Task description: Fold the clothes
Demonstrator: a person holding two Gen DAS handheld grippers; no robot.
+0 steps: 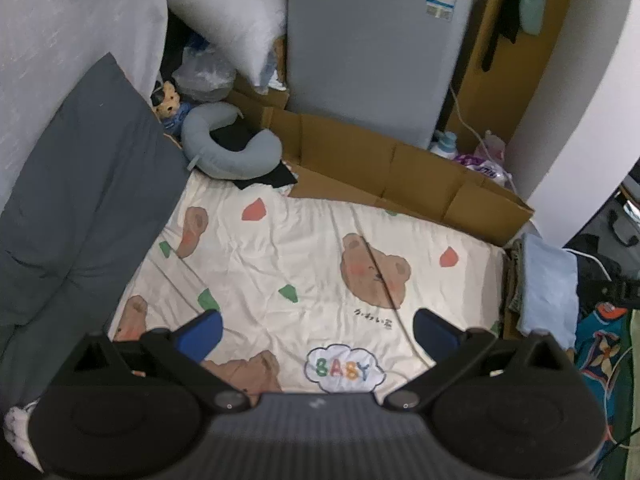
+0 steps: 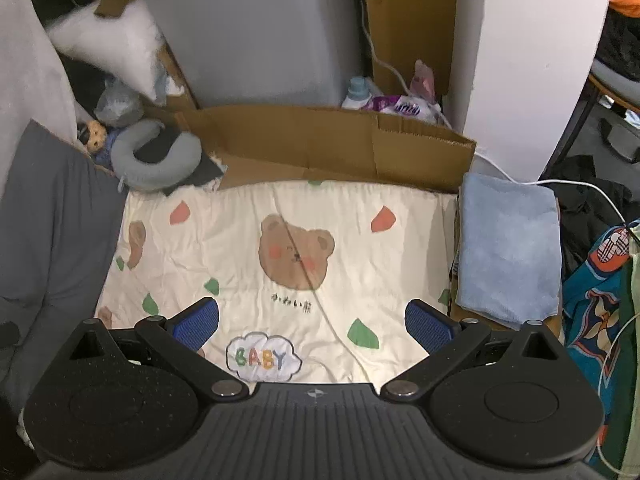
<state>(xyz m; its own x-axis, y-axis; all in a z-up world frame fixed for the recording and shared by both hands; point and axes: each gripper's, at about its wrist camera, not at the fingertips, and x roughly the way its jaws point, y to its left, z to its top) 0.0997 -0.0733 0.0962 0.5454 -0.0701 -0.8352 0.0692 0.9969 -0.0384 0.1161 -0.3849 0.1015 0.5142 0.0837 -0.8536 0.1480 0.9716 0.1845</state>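
Observation:
A cream bed sheet (image 1: 280, 248) (image 2: 248, 216) printed with brown bears and a "BABY" cloud lies flat below both grippers. A folded light-blue cloth (image 2: 508, 248) (image 1: 548, 284) rests on a stack at the sheet's right edge. A grey garment or quilt (image 1: 80, 200) (image 2: 52, 232) is heaped along the left side. My left gripper (image 1: 318, 334) hovers open above the sheet, nothing between its blue pads. My right gripper (image 2: 312, 326) hangs open too, over the cloud print, holding nothing.
A brown cardboard wall (image 1: 384, 164) (image 2: 320, 144) borders the sheet's far edge. A grey neck pillow (image 1: 228, 148) (image 2: 156, 160) and a small doll (image 1: 170, 100) sit at the far left. A white pillow (image 1: 236, 12), a grey appliance (image 1: 372, 40) and a white cable (image 2: 576, 188) lie beyond.

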